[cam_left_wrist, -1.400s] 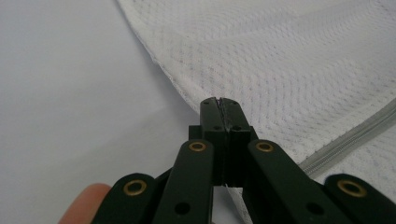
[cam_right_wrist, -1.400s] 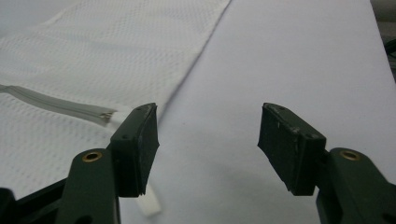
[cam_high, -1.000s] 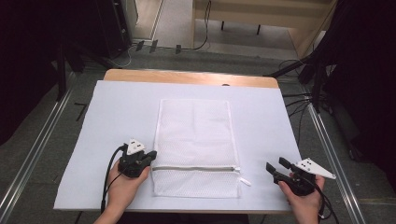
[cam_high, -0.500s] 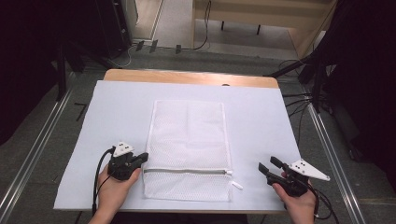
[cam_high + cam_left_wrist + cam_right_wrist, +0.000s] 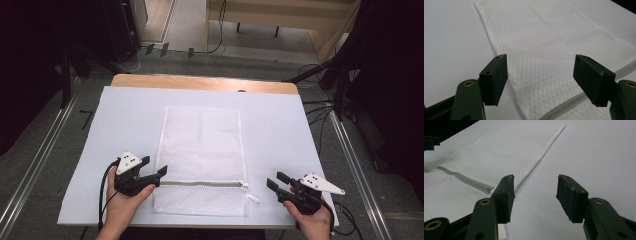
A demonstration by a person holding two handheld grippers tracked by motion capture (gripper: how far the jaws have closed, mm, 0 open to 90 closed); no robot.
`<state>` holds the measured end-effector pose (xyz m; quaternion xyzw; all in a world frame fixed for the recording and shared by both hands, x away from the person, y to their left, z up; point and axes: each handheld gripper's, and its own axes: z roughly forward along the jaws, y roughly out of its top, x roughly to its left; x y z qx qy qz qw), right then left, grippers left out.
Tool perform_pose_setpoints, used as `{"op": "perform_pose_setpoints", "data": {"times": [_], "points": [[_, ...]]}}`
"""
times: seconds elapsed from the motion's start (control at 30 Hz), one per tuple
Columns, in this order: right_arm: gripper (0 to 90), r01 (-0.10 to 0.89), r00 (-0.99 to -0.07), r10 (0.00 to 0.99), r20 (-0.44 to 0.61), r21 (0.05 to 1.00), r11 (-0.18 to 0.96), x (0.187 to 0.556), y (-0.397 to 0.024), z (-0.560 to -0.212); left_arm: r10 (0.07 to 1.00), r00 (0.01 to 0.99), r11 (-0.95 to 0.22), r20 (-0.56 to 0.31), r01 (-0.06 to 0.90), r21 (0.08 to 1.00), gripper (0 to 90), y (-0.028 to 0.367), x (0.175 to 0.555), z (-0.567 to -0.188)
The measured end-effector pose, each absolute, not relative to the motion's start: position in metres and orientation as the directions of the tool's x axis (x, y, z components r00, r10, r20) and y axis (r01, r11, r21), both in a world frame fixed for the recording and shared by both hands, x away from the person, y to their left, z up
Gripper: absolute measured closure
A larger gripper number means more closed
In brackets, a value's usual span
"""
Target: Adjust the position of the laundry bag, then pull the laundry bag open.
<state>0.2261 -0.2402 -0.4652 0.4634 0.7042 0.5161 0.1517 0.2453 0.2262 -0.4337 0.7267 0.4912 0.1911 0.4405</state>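
In the left gripper view, the white mesh zippered laundry bag (image 5: 554,50) runs off the top, right and bottom edges, so its far end and the length of its grey zipper (image 5: 584,100) are cut off. In the right gripper view the same bag passes out of the left and bottom edges, and the zipper's pull (image 5: 489,190) is partly hidden behind the near black jaw. From the high view, both of the person's forearms are cropped by the bottom edge, and the small white pull tab (image 5: 253,198) is too small to make out in detail.
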Motion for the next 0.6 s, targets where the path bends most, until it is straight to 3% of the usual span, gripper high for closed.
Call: {"op": "perform_pose_setpoints", "data": {"times": [0.2,0.33,0.6], "points": [[50.7,0.534,-0.546,0.792,0.273,0.841,0.079,0.223,-0.225,-0.467,0.859,0.478,-0.13,-0.185,0.553,0.823,35.3,0.21,0.243,-0.432],[49.0,0.536,-0.553,0.786,0.276,0.84,0.082,0.223,-0.218,-0.469,0.832,0.526,-0.168,-0.178,0.544,0.822,55.8,0.198,0.242,-0.432],[55.2,0.566,-0.56,0.771,0.302,0.82,0.09,0.222,-0.214,-0.469,0.775,0.596,-0.205,-0.209,0.551,0.809,66.2,0.178,0.242,-0.436]]}}
